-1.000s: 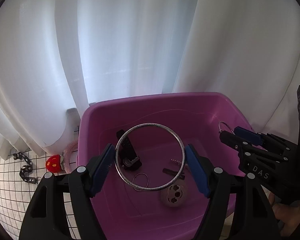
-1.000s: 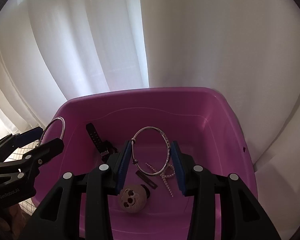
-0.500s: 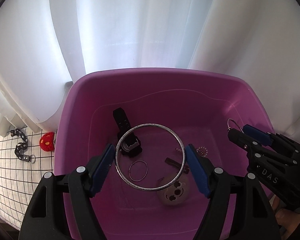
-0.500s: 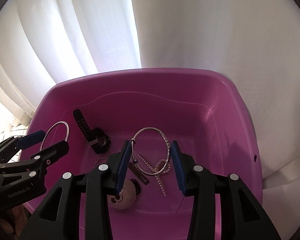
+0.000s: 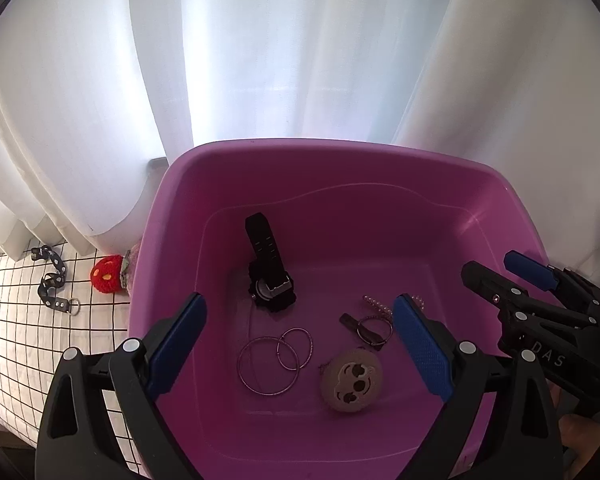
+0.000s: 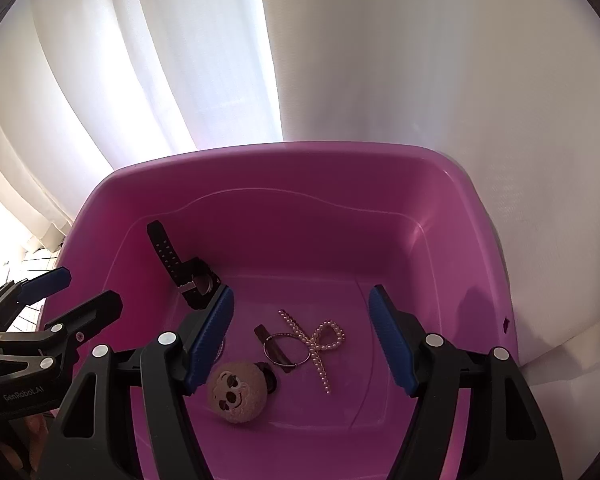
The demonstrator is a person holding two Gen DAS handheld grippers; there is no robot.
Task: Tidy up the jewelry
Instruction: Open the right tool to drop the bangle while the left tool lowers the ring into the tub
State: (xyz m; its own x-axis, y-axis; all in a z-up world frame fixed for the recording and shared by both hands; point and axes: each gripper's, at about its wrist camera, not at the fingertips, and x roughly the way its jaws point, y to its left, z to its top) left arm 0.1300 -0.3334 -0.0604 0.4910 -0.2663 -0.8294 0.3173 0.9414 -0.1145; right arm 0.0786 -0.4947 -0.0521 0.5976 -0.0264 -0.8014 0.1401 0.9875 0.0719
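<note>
A white cloth with a black grid (image 5: 12,320) covers the surface under a purple plastic tub (image 5: 340,152), with a red crocheted ball (image 5: 107,274) and a black studded strap (image 5: 52,284) lying just left of the tub and white curtains (image 5: 260,60) hanging behind. Inside the tub, below and between the spread, empty fingers of the left gripper (image 5: 300,344), lie two thin silver bangles (image 5: 274,358) that overlap, beside a round beige plush face charm (image 5: 352,380). Further in lie a black wristwatch (image 5: 270,276) and, under the right gripper (image 6: 300,340), which is likewise parted and holds nothing, a pearl bow clip (image 6: 320,340) touching a small silver ring (image 6: 286,348).
</note>
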